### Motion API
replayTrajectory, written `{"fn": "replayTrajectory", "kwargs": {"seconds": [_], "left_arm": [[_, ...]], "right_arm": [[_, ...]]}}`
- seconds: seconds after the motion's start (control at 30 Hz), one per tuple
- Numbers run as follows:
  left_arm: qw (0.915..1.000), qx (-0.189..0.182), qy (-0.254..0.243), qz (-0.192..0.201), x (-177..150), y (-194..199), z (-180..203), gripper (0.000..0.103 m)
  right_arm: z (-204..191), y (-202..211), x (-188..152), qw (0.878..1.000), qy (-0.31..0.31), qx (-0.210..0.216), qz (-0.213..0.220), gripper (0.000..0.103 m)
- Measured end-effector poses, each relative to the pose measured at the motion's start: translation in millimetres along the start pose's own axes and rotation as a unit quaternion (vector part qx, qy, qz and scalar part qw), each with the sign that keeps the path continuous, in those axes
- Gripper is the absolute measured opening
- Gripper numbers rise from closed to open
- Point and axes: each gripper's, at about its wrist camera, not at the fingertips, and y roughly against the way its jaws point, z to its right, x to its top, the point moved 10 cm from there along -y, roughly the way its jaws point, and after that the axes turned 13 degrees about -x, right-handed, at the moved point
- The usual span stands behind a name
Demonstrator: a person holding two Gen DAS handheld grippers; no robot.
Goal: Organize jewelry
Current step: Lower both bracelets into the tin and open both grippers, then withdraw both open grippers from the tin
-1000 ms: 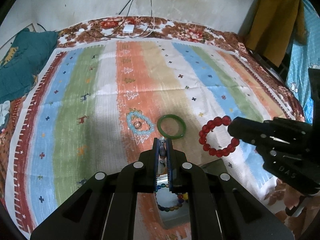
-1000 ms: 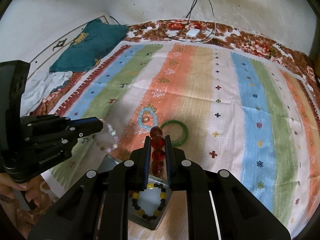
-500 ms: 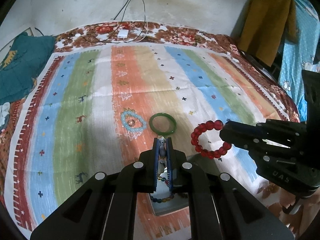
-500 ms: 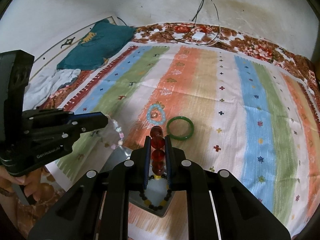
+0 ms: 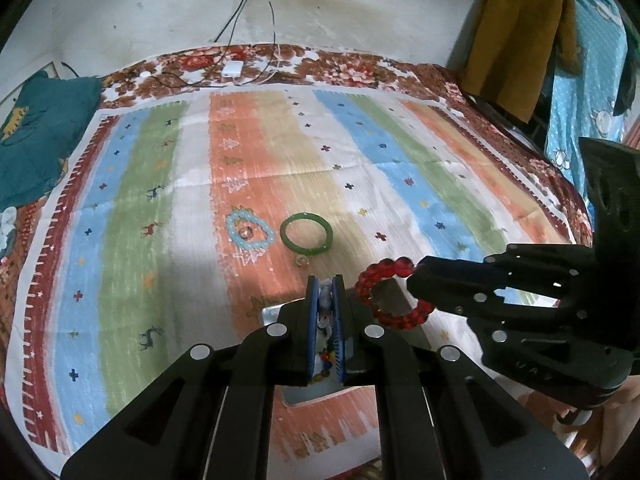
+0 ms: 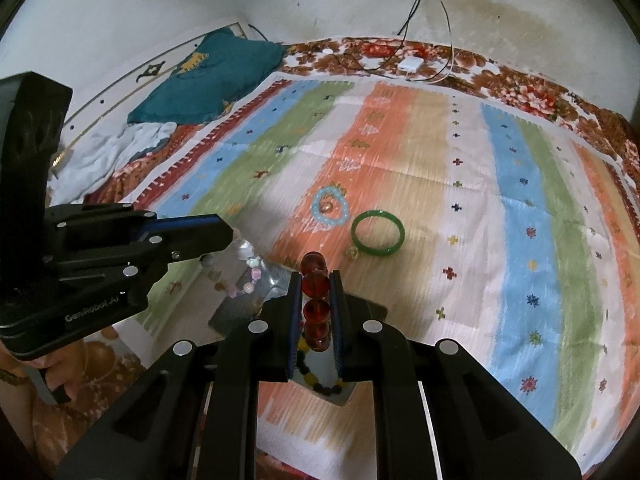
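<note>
A striped cloth [image 5: 280,184] covers the bed, and the green bangle [image 5: 306,234] lying flat on it serves as the landmark. Just left of the bangle lies a light-blue bead bracelet [image 5: 250,233], with a small clear bead [image 5: 245,233] inside its loop. Just in front of the bangle, on the near side, sits a tiny clear stone [image 5: 301,260]. Farther beyond the bangle, at the head of the bed, a white charger [image 5: 233,68] lies among cables [image 5: 248,12] that run up to a wall socket. Far left of the bangle is a teal cushion [image 5: 36,132].

Nearer than the bangle rests a grey metal tray [image 6: 236,312], partly hidden by both grippers; a dark-and-yellow bead bracelet [image 6: 316,380] lies inside it.

The left gripper [image 5: 325,308] has its jaws drawn narrow, pinching a pale pastel bead bracelet [image 6: 250,268] that hangs above the tray's left part. The right gripper [image 6: 316,308] likewise has its jaws closed narrow around a red bead bracelet [image 5: 390,292], whose loop hangs in the air over the tray, nearer than the bangle and to its right in the left wrist view.
</note>
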Motion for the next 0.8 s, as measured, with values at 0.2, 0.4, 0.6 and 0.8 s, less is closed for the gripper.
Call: {"fn": "replayTrajectory", "kwargs": {"seconds": [0.2,0.4,0.6,0.8], "left_arm": [[0.9996,0.016,0.02,-0.011,-6.2,-7.1,-10.2,0.031],[0.9974,0.048,0.053,-0.004,-4.0,-6.8,-38.9,0.062],[0.993,0.074,0.092,0.003,-0.1,-6.1,-70.7,0.085],[0.9911,0.08,0.106,0.009,4.8,-9.8,-83.6,0.095]], "right_arm": [[3.5,-2.6,-3.8,1.0,-0.009,-0.002,-0.004,0.035],[29.4,-11.2,1.9,0.999,-0.03,-0.039,-0.002,0.05],[45.1,-22.1,7.9,0.998,-0.053,-0.043,-0.01,0.064],[51.5,-34.9,10.0,0.997,-0.061,-0.051,-0.018,0.078]]}}
